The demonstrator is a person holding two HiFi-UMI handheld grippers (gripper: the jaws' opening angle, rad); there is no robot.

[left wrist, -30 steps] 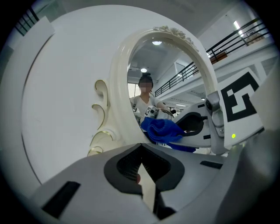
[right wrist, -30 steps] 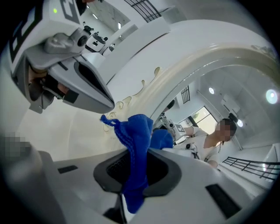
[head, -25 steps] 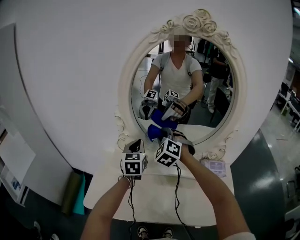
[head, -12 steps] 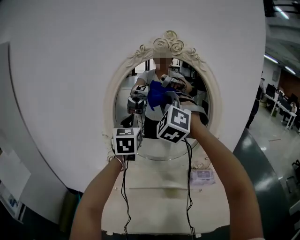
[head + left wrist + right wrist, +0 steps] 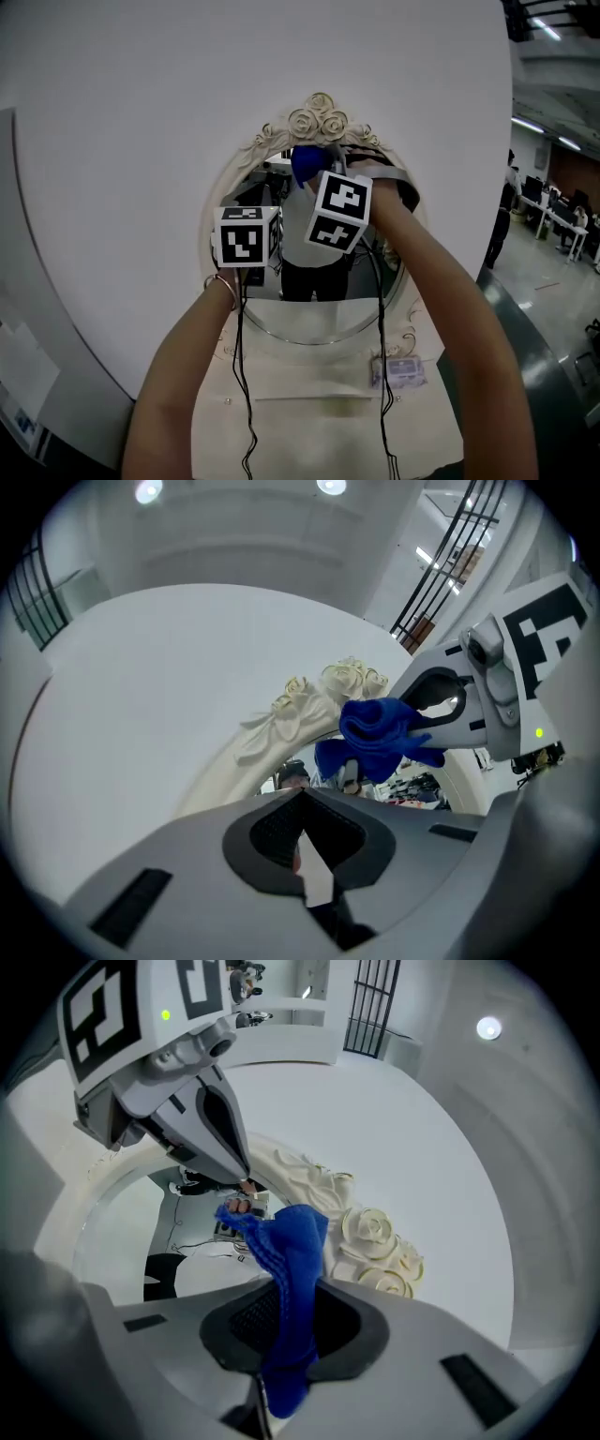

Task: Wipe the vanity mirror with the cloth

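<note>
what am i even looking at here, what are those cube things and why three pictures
No robot here: a person holds a two-jaw gripper in each hand; the patterned cubes belong to the grippers. The head view is from a camera on the person's head, showing an oval vanity mirror with a rose-carved frame on a pale table, where a small packet lies. The other two pictures come from cameras riding on each gripper. The right gripper is shut on a blue cloth, held up by the mirror's top. The left gripper is shut, empty.
</note>
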